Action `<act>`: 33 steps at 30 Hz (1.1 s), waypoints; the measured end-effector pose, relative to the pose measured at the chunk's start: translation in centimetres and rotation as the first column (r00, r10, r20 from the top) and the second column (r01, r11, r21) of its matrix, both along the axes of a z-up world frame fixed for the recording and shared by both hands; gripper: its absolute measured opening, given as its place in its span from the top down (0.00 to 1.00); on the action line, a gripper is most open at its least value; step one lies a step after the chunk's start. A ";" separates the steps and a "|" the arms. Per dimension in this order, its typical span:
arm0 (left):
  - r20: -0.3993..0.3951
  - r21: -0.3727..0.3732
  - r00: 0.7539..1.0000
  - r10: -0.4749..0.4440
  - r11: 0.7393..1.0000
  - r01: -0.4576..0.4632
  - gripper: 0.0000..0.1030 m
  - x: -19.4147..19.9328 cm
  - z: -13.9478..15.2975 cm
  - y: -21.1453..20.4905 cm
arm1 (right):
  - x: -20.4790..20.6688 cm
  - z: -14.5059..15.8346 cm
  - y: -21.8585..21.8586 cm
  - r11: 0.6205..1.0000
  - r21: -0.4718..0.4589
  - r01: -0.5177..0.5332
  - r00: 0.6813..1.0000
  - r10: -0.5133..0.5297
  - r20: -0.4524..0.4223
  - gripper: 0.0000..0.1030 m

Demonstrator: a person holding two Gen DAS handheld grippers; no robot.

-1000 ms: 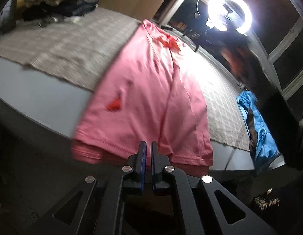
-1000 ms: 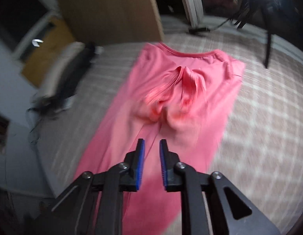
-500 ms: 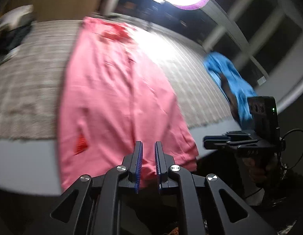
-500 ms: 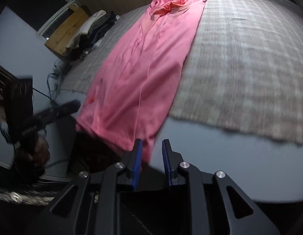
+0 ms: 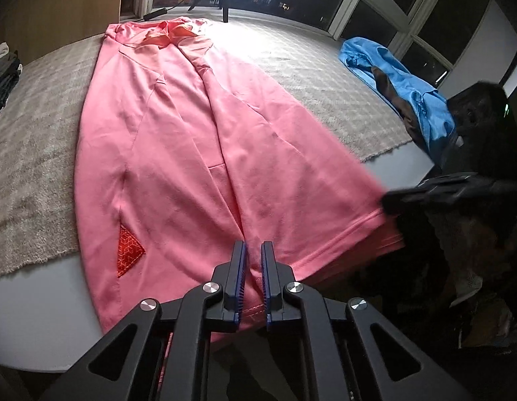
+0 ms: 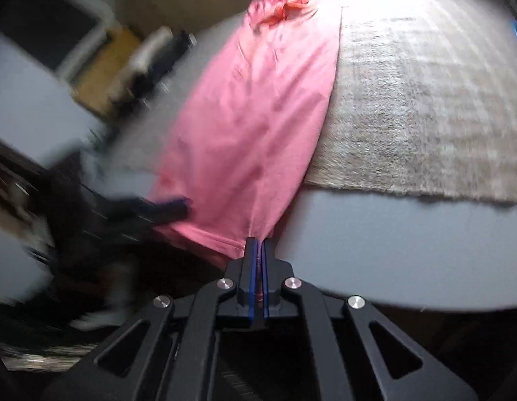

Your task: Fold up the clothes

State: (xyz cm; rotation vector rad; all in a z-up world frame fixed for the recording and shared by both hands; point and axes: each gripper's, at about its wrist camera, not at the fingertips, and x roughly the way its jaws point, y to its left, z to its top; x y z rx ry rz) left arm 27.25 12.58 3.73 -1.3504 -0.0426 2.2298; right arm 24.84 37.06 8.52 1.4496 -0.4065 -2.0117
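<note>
A pink garment (image 5: 198, 140) lies lengthwise on a beige mat, both sides folded in to the middle, its hem hanging over the table's near edge. An orange-red triangle patch (image 5: 128, 254) shows near the hem. My left gripper (image 5: 252, 260) stands a little open with the hem between its pads. My right gripper (image 6: 257, 250) is shut on the hem's right corner of the pink garment (image 6: 255, 127). The right gripper also shows at the right in the left wrist view (image 5: 425, 195), at the hem corner. The left gripper shows blurred in the right wrist view (image 6: 168, 209).
The beige mat (image 5: 325, 83) covers a grey-white table (image 5: 34, 307). A blue garment (image 5: 402, 80) lies at the far right edge. A pile of clothes (image 5: 1, 77) sits at the far left. A window and tripod stand behind.
Both grippers have come in to the garment's near hem. The right gripper was open and has shut on the hem corner. The left gripper has moved over the hem.
</note>
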 end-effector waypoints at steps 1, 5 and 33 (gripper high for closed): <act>-0.001 0.004 1.000 0.003 1.000 -0.003 0.93 0.0 -0.1 -0.1 | 0.2 -0.2 0.7 1.000 0.008 0.021 1.000 -0.022 0.016 0.98; 0.013 0.049 0.999 0.052 0.997 -0.053 0.93 0.3 0.4 -1.8 | 1.4 -1.5 1.2 0.999 0.024 -0.026 0.993 0.023 0.119 0.95; 0.084 0.013 0.988 0.129 0.991 -0.130 0.97 1.1 -0.2 -8.8 | -0.2 -2.3 -2.8 0.998 0.066 0.023 0.999 -0.022 -0.025 0.93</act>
